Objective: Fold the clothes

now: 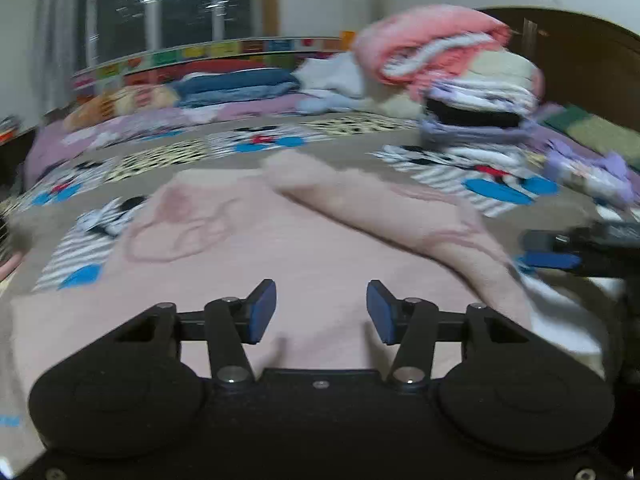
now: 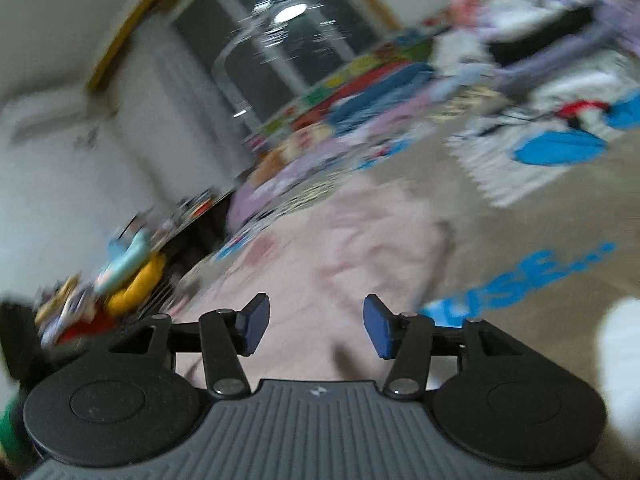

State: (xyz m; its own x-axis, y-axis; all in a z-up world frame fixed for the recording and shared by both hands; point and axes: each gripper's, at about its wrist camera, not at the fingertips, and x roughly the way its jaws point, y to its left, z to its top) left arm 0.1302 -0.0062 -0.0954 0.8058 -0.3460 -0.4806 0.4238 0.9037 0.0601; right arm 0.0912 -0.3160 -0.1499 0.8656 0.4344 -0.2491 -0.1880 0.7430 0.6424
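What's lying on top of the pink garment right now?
One sleeve is folded diagonally across the pink garment. Nothing else rests on it. The patterned bedspread beneath is hidden where the garment covers it.

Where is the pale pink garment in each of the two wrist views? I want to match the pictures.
Left wrist view: the pale pink garment fills the lower middle, spread on the bedspread, one sleeve folded across it.
Right wrist view: the pale pink garment runs from bottom centre up toward the middle, blurred.
Shared landmark: the dark window reflecting a ceiling light.
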